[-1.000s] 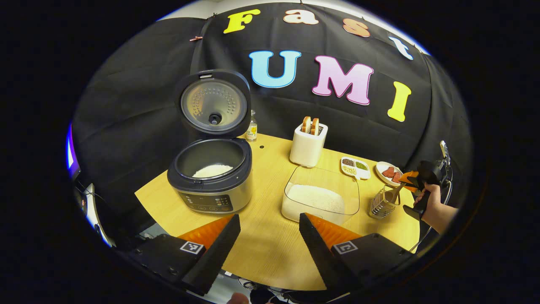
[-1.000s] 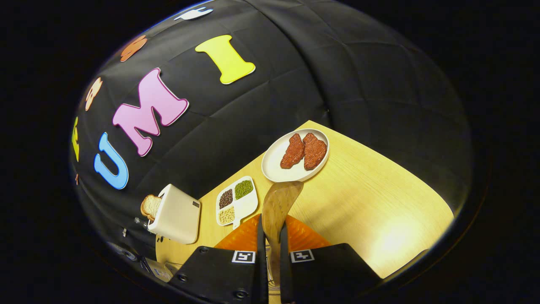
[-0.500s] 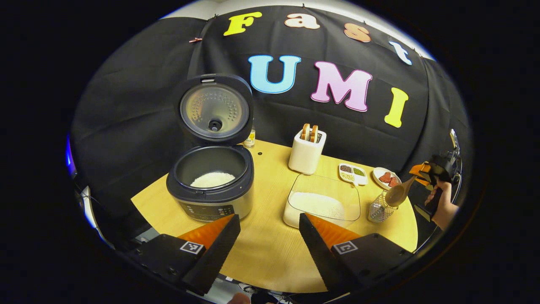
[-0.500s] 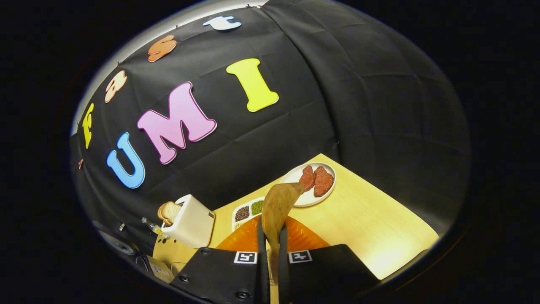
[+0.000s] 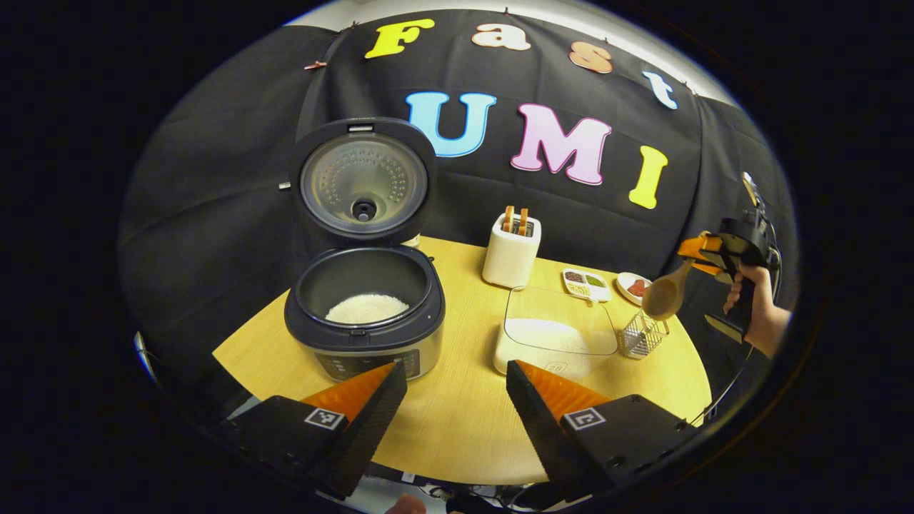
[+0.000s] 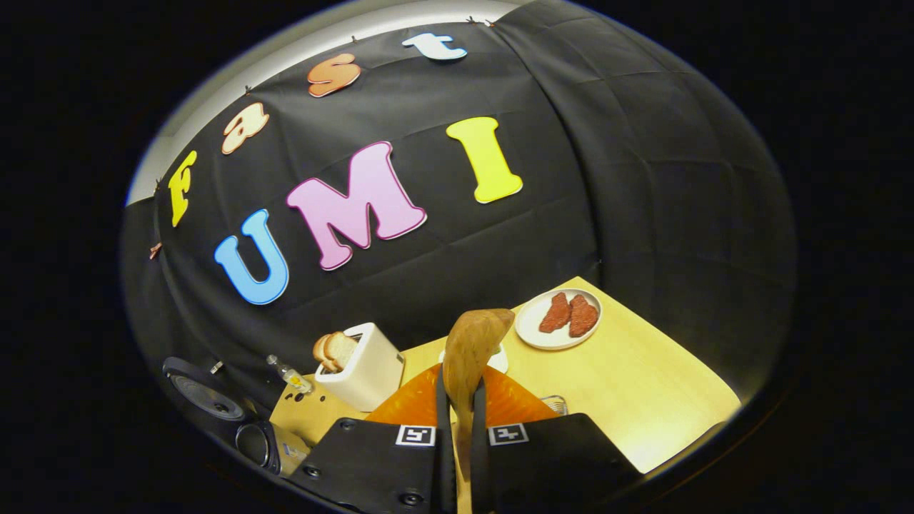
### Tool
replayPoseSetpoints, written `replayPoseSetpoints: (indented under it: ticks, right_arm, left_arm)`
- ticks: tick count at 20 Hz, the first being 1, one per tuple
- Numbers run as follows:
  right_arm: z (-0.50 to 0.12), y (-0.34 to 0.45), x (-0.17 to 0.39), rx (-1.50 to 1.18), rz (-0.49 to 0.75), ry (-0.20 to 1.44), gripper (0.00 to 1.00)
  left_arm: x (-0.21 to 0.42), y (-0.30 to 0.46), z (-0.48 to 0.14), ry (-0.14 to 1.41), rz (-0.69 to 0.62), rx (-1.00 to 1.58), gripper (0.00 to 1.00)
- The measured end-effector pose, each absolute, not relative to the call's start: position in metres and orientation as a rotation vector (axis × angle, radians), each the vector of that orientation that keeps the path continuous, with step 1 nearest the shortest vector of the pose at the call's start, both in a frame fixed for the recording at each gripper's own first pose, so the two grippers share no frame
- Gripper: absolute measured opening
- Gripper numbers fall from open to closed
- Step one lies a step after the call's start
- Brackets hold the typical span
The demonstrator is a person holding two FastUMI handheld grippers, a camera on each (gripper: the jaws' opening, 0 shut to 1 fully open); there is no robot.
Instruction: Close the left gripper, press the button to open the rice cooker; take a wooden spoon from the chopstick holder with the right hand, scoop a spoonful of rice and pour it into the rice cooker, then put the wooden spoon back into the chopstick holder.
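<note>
With the wooden spoon (image 6: 471,343) clamped between the right gripper (image 6: 457,428) fingers, bowl ahead of them, scooping from the rice container (image 5: 557,332) is judged next, while the left gripper (image 5: 457,400) is held wide apart.

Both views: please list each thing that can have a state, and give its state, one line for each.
Rice cooker: lid open and upright, rice in the pot.
Spoon: gripped, lifted above the holder, bowl empty.
Holder: standing on the table, spoon out.
Rice box: uncovered, rice inside.
Toaster: bread sticking up from the slots.
Left gripper: open, holding nothing.
Right gripper: shut on the spoon handle.
</note>
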State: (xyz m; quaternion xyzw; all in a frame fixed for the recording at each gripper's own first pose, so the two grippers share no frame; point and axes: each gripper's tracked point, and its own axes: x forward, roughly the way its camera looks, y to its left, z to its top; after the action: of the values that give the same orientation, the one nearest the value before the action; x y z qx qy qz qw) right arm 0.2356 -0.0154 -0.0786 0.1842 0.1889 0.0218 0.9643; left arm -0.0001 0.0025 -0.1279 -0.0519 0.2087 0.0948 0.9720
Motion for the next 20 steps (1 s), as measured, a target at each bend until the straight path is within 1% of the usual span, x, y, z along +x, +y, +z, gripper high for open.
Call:
replayPoseSetpoints:
  ticks: [4,7,10,15,20]
  right_arm:
    - [-0.068,0.040,0.234,0.357,0.095,0.372,0.12]
    - [-0.075,0.076,0.230,0.334,0.125,0.385,0.12]
    - [-0.101,0.099,0.228,0.305,0.134,0.420,0.12]
    - [-0.152,0.118,0.234,0.245,0.120,0.468,0.12]
    - [-0.197,0.134,0.236,0.224,0.118,0.517,0.12]
  left_arm:
    - [-0.004,0.031,-0.134,0.418,0.157,-0.034,0.95]
    - [-0.004,0.045,-0.136,0.422,0.132,-0.101,0.95]
    - [-0.001,0.057,-0.137,0.418,0.117,-0.140,0.96]
    - [0.007,0.056,-0.150,0.434,0.012,-0.155,0.95]
    - [0.017,0.050,-0.171,0.476,-0.006,-0.218,0.95]
